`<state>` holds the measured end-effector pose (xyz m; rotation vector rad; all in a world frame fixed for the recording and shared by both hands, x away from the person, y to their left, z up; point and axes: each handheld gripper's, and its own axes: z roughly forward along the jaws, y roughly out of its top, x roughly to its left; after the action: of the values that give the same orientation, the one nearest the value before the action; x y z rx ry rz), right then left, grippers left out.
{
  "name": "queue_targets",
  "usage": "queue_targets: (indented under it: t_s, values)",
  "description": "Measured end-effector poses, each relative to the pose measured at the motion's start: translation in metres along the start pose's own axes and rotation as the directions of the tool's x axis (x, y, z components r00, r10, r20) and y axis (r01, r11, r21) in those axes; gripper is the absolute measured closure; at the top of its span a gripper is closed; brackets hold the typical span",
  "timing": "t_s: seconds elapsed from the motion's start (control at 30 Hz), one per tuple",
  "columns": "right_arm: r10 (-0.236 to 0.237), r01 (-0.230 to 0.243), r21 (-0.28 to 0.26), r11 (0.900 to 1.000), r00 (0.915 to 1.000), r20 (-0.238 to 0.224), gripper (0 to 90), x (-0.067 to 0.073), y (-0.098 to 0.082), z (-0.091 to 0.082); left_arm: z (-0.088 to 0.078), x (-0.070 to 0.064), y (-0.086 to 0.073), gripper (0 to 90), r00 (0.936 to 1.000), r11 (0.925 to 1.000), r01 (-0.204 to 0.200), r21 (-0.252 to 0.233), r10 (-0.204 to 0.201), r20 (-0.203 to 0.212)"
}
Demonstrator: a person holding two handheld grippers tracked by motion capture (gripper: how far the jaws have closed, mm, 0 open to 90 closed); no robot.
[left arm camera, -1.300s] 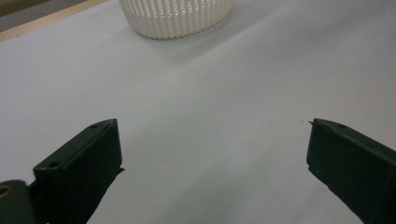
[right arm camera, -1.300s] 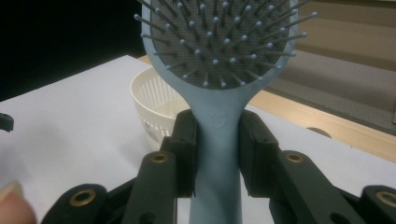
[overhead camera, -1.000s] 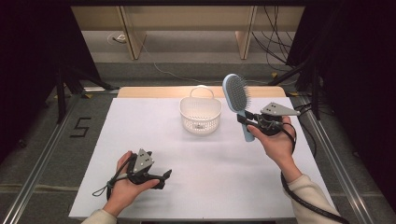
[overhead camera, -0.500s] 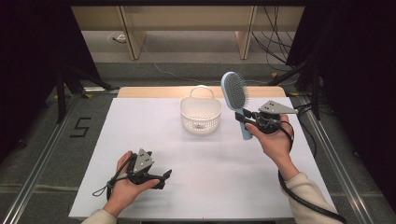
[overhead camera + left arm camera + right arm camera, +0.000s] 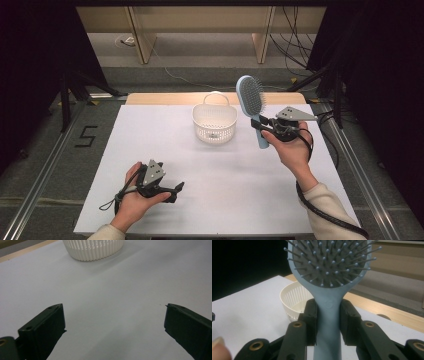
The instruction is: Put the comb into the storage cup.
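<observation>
The right gripper (image 5: pixel 263 128) has the brush (image 5: pixel 252 102) clamped by its handle, jaws pressed on both sides of the neck just below the bristle pad, as the right gripper view makes plain (image 5: pixel 328 315). Compared with a second ago, the brush has edged a touch toward the basket (image 5: pixel 214 123) and tipped slightly, head up, bristles facing the person; over the last half second it has hardly budged. It hangs in the air just to the right of the basket, not yet over its rim. My read: this is a pause before the drop, and the next move would be to swing the head across and lower it in. The basket is small and the brush long, so it may end up leaning on the rim. The left gripper (image 5: pixel 174 191) rests low on the table (image 5: pixel 150 140) near the front edge, jaws wide apart with nothing between them, well clear of the action.
</observation>
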<state>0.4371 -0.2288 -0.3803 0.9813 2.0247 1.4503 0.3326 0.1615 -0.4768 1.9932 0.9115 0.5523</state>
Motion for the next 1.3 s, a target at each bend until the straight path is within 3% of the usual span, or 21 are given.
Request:
queue_targets:
  t_s: [1.3]
  values:
    - [0.023,-0.023,-0.026,0.999,0.9997,-0.011,70.6,0.003,0.009,0.02,0.0,0.0,0.0,2.7,1.0,1.0,0.0,0.0,0.0,0.001]
